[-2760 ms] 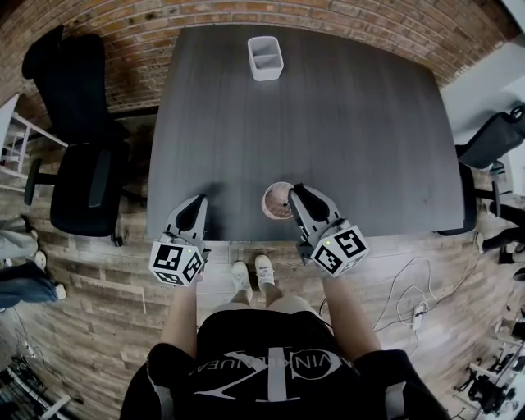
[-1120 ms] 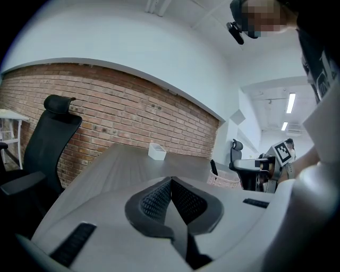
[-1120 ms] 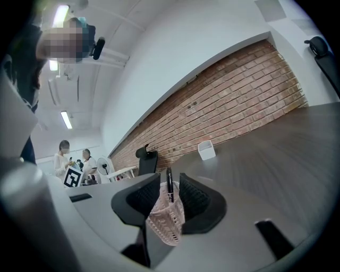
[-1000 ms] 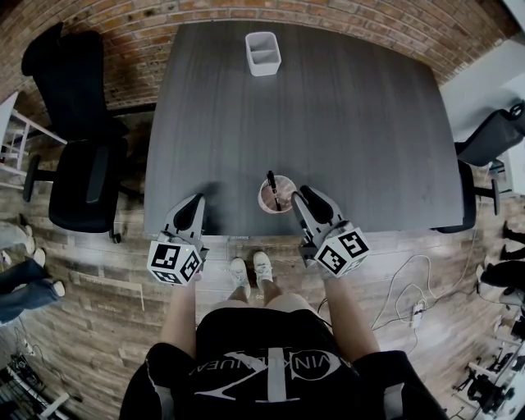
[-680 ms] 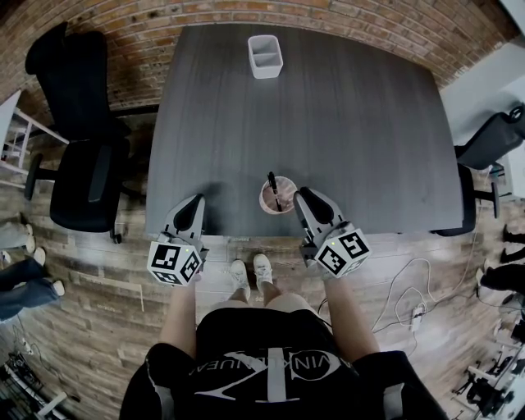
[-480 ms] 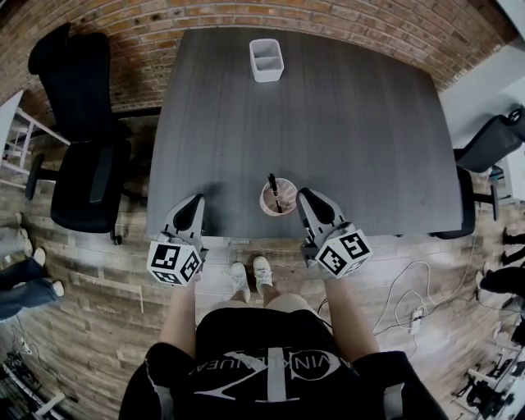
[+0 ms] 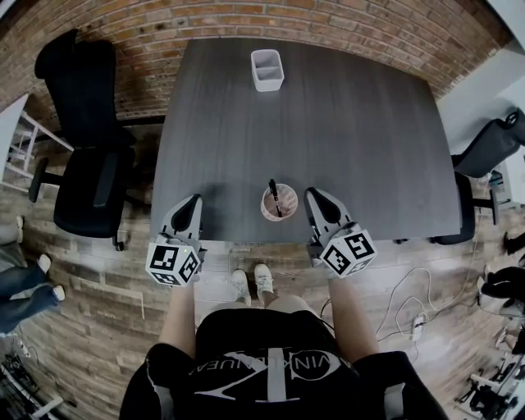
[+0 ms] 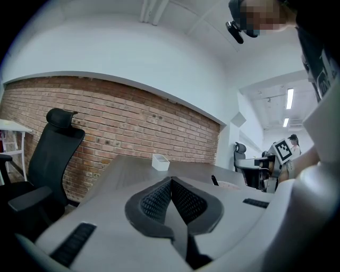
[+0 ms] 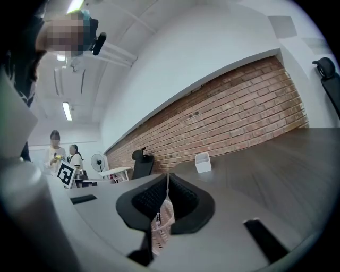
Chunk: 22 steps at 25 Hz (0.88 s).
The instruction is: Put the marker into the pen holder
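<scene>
A pink mesh pen holder (image 7: 279,203) stands near the front edge of the dark grey table (image 7: 361,131). A black marker (image 7: 274,198) leans inside it with its end sticking out. My right gripper (image 7: 312,195) is just right of the holder, shut and clear of it. My left gripper (image 7: 194,201) hovers at the table's front left edge, shut and empty. In the left gripper view (image 8: 171,181) the marker (image 8: 214,180) shows ahead to the right. In the right gripper view (image 9: 168,177) the pink holder (image 9: 161,226) shows low behind the closed jaws.
A white two-compartment container (image 7: 267,70) sits at the table's far edge. A black office chair (image 7: 86,176) stands on the left, another chair (image 7: 492,139) on the right. Cables (image 7: 414,303) lie on the wooden floor. A brick wall (image 7: 344,20) runs behind the table.
2.8 s ago my right gripper was over the holder and no marker stood out of it. Now the marker stands in the holder and the right gripper has drawn off to its right.
</scene>
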Each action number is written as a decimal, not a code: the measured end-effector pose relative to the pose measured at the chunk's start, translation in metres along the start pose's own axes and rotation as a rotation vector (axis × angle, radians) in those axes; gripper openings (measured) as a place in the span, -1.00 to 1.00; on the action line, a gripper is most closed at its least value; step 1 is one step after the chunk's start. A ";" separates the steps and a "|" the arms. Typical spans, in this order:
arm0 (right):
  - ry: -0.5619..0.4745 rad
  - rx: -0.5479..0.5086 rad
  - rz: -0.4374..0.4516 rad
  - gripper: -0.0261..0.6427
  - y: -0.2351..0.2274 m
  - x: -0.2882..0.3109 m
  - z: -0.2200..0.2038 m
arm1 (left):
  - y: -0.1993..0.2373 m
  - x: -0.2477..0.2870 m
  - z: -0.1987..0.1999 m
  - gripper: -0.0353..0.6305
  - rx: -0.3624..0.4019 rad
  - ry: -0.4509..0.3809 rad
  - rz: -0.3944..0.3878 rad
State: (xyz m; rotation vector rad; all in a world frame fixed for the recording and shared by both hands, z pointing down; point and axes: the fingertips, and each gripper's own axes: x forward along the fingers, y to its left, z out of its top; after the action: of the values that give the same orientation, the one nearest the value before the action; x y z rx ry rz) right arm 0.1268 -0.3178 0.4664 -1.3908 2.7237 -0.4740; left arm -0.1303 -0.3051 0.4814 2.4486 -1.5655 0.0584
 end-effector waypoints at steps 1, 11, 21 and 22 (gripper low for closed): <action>-0.003 -0.001 -0.003 -0.83 -0.001 0.000 0.002 | 0.001 0.000 0.002 -0.84 0.002 -0.004 0.002; -0.028 -0.021 -0.009 -0.83 -0.003 0.002 0.021 | 0.007 -0.003 0.025 -0.84 0.023 -0.043 0.027; -0.053 -0.039 -0.006 -0.83 -0.004 0.005 0.039 | 0.016 -0.008 0.045 -0.84 0.031 -0.075 0.059; -0.056 -0.040 -0.005 -0.83 -0.004 0.005 0.041 | 0.017 -0.008 0.047 -0.84 0.033 -0.079 0.061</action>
State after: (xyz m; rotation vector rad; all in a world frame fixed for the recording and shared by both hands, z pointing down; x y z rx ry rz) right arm 0.1341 -0.3342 0.4291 -1.3989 2.7008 -0.3768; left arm -0.1535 -0.3145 0.4377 2.4559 -1.6847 -0.0018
